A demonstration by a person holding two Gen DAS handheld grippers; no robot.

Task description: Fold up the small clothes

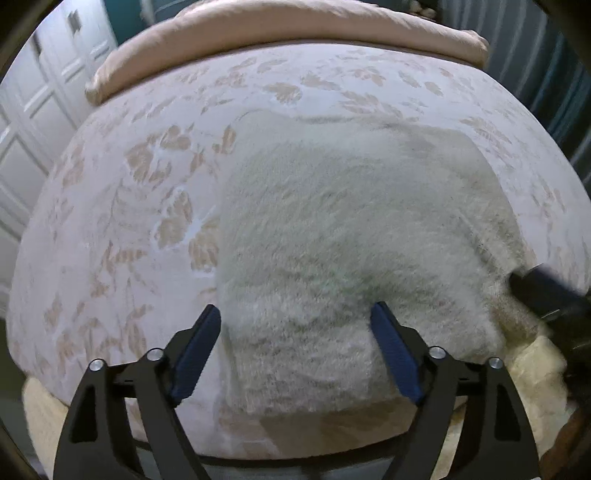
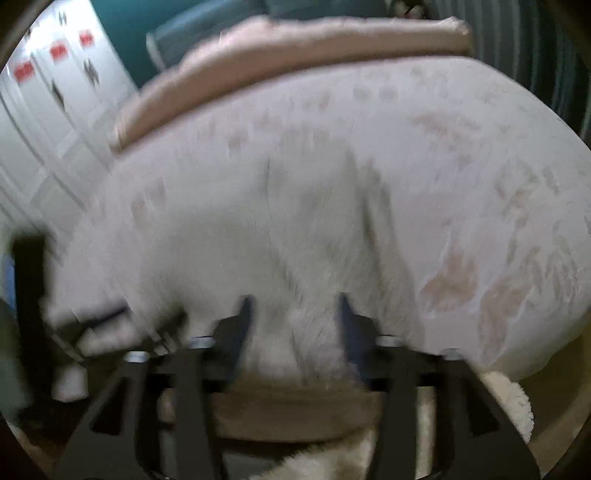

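A: Nearest first: left gripper (image 1: 295, 314), jaws spread wide, nothing pinched, its blue pads (image 1: 195, 354) straddling the near edge of the fluffy garment (image 1: 351, 229).

B: Where does the garment sit?

A: On the floral bedspread (image 1: 129, 184), near the front edge of the bed, looks folded over already. Pink blanket (image 1: 295, 33) rolled at the far side.

B: Right gripper (image 2: 293, 306)?

A: Blurry view, but jaws look released, fleece below them, not clamped.

B: Handling?

A: Judging by the pile: soft, light, floppy, thick when doubled. No stiffness, so it should sag if lifted. I'd pinch the near corners, one per gripper, deep enough to catch all layers.
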